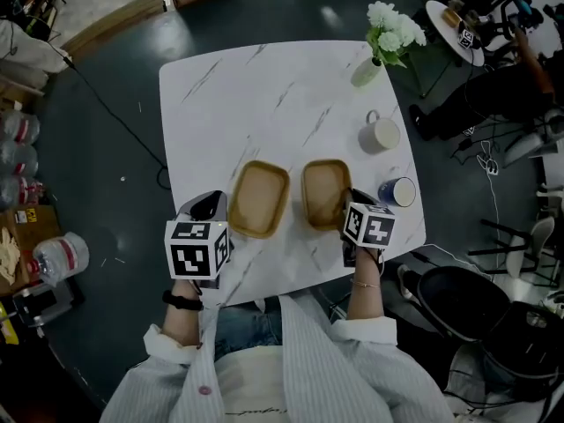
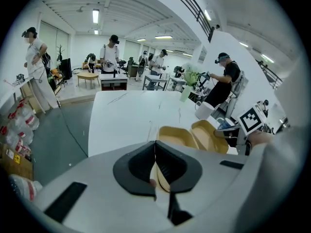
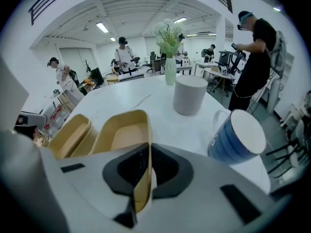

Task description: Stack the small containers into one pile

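**Both tongs clamped, one on each tan tray**

Head view: two shallow, matte tan containers with rounded corners and raised rims sit open side up on the near half of the white marble-patterned table (image 1: 256,95). The left container (image 1: 258,198) and the right container (image 1: 324,192) lie side by side with a narrow gap between them. Both look alike in shape and colour, and both are empty. The left gripper (image 1: 211,206) meets the near-left corner of the left container. The right gripper (image 1: 352,201) meets the near-right edge of the right container. A blue mug with a white inside (image 1: 398,192) stands just right of the right container. A white mug (image 1: 381,134) stands farther off, and a pale vase of white flowers (image 1: 388,33) stands at the far right corner.

Left gripper view: the dark jaws are pressed together, with a thin tan strip of the left container's rim caught between them. Both containers show beyond them, their smooth tan insides bare.

Right gripper view: the jaws are clenched on the thin wall of the right container, which runs straight up between the pads. The left container lies to its left, and the blue mug is near on the right.
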Available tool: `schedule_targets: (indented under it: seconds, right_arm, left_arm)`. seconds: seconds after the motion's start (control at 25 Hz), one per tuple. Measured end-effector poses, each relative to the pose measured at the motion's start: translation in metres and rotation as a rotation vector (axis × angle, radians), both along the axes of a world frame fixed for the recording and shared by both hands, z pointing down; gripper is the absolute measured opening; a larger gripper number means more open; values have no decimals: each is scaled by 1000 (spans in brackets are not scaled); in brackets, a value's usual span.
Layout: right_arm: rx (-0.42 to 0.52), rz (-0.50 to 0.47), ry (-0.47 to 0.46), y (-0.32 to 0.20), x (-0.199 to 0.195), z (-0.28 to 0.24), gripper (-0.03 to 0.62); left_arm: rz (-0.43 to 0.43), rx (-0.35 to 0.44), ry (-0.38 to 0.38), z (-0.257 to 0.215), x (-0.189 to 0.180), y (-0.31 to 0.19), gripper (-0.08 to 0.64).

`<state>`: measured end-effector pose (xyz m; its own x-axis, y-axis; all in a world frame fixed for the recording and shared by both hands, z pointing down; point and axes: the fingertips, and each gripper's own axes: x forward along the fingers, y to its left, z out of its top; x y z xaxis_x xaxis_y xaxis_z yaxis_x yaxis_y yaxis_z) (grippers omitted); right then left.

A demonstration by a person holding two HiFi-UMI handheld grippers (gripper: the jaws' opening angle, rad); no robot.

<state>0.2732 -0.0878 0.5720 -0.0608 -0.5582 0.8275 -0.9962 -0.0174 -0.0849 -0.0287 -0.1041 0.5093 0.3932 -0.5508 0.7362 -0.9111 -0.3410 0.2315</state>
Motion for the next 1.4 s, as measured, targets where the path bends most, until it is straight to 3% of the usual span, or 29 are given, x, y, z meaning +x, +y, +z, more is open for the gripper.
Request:
schedule_targets:
  seconds: [0.48,0.76,1.04,1.24,1.4]
  right_arm:
    - [98,-26,-45,0,-10,-44,21]
    - [168,-36,-192,-12,-29,-69,21]
    - [150,-57,-321,-20,-60,-70,21]
    - [152,-21,-421,-13,-111,-70,21]
    - [144,5,-470,-12,-130,-66,21]
  left_arm:
    - [8,20,-13,-9,7,2,18]
    - [-16,40,-17,-15,11,1,18]
    - [-55,49,-11,-21,13,3,18]
    - [-68,50,0,-20,-19,19,18]
    - [-63,45,2,-19,-24,19,18]
